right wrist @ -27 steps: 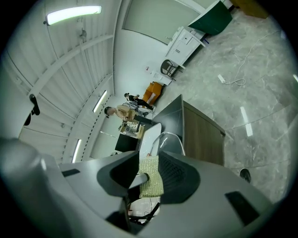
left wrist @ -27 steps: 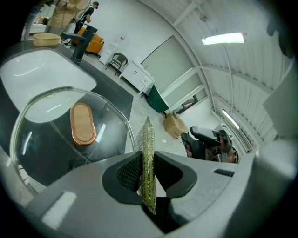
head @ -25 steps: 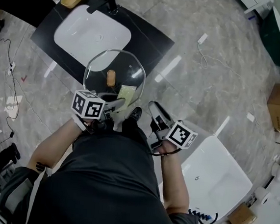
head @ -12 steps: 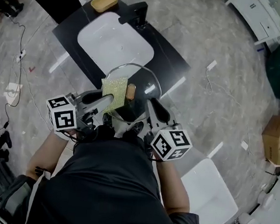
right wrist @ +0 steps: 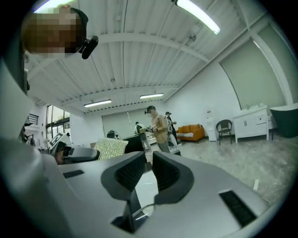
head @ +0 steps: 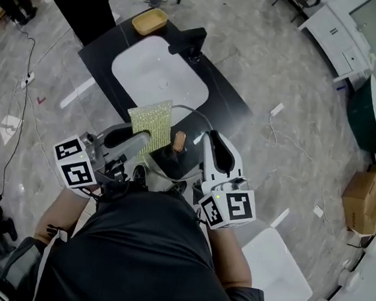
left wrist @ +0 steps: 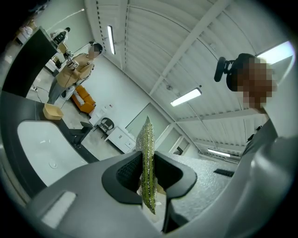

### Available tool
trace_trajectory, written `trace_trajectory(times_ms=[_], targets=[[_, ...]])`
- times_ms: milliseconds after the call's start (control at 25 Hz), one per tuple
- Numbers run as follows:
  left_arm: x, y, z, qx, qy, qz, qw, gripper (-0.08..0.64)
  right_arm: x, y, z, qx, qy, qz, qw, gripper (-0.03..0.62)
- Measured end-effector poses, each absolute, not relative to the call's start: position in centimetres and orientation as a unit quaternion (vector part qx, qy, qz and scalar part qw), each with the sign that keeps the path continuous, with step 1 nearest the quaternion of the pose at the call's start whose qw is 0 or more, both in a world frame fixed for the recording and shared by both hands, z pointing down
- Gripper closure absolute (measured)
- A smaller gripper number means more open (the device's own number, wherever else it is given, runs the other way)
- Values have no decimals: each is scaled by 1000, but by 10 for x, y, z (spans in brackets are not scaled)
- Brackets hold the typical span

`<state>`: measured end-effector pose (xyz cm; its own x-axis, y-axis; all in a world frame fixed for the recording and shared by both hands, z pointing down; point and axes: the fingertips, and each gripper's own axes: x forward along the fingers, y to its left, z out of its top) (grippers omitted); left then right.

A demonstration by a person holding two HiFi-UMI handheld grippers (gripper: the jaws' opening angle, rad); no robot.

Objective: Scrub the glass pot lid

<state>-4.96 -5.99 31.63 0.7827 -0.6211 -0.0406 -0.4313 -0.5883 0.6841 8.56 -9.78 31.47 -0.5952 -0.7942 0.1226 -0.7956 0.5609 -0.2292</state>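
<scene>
My right gripper (head: 208,142) is shut on the rim of the glass pot lid (head: 191,128) and holds it tilted up in front of the person. The lid's brown knob (head: 179,141) faces the left gripper. In the right gripper view the lid's metal rim (right wrist: 139,207) runs between the closed jaws of the right gripper (right wrist: 146,174). My left gripper (head: 141,139) is shut on a yellow-green scrub sponge (head: 149,124), which lies against the lid just left of the knob. The sponge (left wrist: 148,167) shows edge-on in the left gripper (left wrist: 148,181).
A white sink basin (head: 160,78) sits in a black counter (head: 226,94) with a black faucet (head: 188,42) and a yellow dish (head: 150,21). Another white basin (head: 275,274) is at lower right, a cardboard box (head: 362,196) at the right. A person (right wrist: 158,125) stands farther off.
The lid has come up from flat and low to tilted and closer to the sink. The sponge has passed from the knob's right side to its left.
</scene>
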Motion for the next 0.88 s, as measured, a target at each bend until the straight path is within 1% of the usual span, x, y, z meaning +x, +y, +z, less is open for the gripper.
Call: trace_trajectory(times_ms=[200,360,560,880], targets=[[-63,-78,323,859,-346,-154,344,491,96,-100,308,470,-873,129,-9,534],[-61,-83,325,860,-340,-155,348,491,102,-94,311,475,-871,124,0,540],[-67,-94,318,862,-341,-163,338,491,103,-89,313,478,-872,105,12,545],[-62,-93,318,863,-333,-166,342,491,103,-85,314,474,-875,96,11,548]])
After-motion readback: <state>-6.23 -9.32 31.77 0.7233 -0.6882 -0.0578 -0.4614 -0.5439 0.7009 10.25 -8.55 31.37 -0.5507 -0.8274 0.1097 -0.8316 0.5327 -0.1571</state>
